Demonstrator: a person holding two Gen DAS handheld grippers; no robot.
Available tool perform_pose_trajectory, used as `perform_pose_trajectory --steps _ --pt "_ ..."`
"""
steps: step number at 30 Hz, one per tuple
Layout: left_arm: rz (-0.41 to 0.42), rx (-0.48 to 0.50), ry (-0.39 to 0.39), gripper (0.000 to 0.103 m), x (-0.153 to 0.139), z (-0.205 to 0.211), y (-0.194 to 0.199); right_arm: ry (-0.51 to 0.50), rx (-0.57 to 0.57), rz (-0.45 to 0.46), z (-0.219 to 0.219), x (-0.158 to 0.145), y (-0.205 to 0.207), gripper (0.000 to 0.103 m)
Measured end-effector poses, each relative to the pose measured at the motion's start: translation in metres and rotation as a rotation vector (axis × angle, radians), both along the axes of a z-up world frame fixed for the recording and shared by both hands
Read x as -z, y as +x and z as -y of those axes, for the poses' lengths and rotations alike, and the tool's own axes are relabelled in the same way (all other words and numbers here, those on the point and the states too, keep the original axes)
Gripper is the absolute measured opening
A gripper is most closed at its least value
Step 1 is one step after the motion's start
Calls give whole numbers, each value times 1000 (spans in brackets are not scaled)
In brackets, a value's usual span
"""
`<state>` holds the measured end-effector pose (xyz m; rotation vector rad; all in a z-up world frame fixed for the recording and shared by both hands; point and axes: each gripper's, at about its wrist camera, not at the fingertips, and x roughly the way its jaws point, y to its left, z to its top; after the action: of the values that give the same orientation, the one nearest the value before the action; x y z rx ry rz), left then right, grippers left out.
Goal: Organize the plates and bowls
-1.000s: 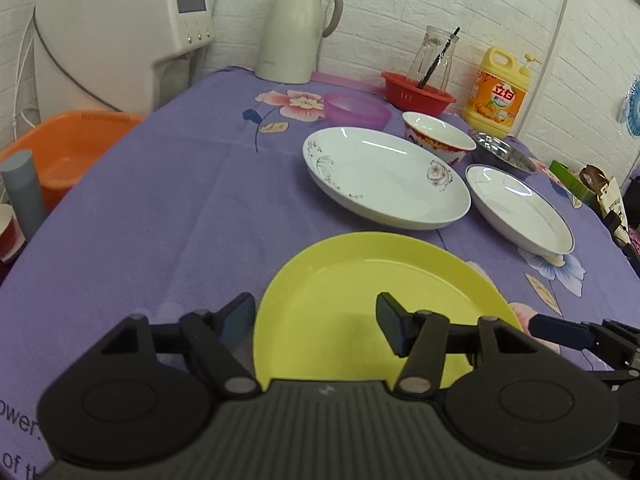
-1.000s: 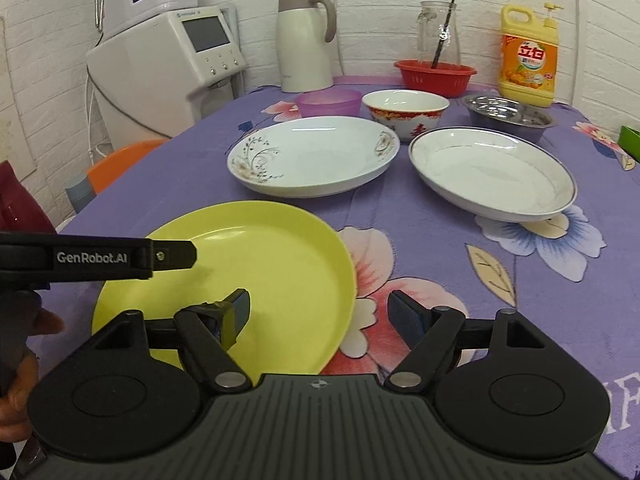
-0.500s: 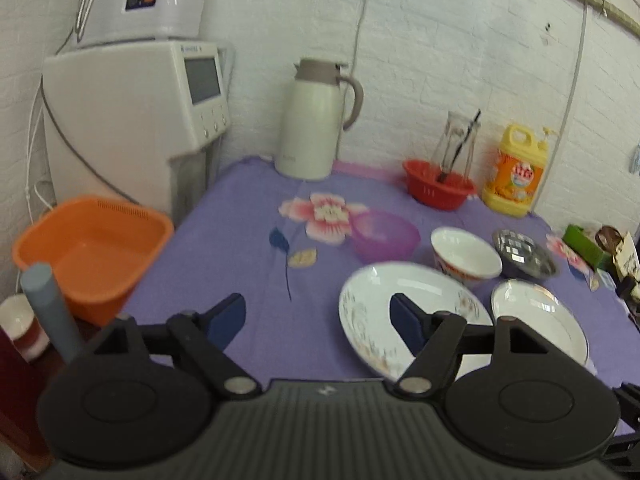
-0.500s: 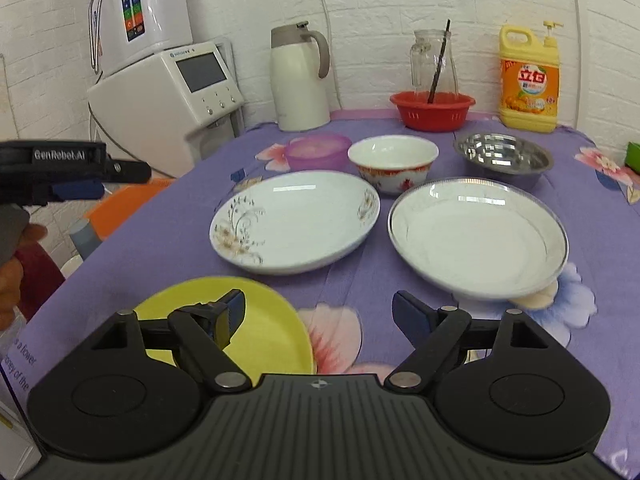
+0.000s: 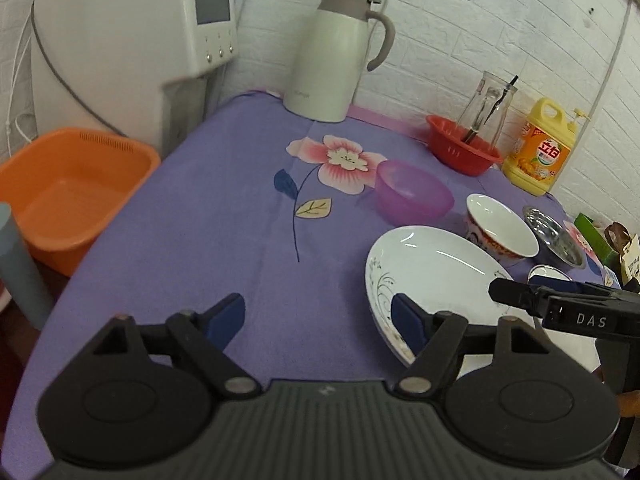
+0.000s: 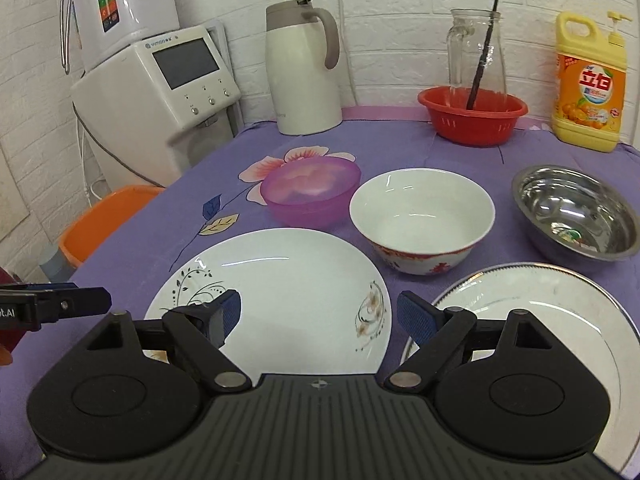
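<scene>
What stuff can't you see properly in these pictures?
- Silver-rimmed white plate: right wrist view, its near part hidden behind the right gripper; left wrist view, only a sliver shows.
- Flower-patterned white plate: left wrist view, its near edge is covered by the left gripper.
- Orange plastic basin: cut off by the left edge there.
- Shiny steel bowl: the reflections hide whether anything is inside.
</scene>
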<state>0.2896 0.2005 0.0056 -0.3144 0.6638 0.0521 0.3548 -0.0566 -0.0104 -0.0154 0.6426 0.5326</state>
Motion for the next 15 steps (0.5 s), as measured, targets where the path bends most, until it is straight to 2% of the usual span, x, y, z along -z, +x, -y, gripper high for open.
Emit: perform_pose_trajectory --steps 5,11,15 --pt "-5 -1 12 74 2 -9 15 -45 0 -66 -11 16 22 103" --pt "-19 5 -11 74 11 -17 17 -84 1 -66 -30 21 18 103" --pt "-29 -2 -18 74 14 -20 16 -75 -56 -73 -43 18 13 103"
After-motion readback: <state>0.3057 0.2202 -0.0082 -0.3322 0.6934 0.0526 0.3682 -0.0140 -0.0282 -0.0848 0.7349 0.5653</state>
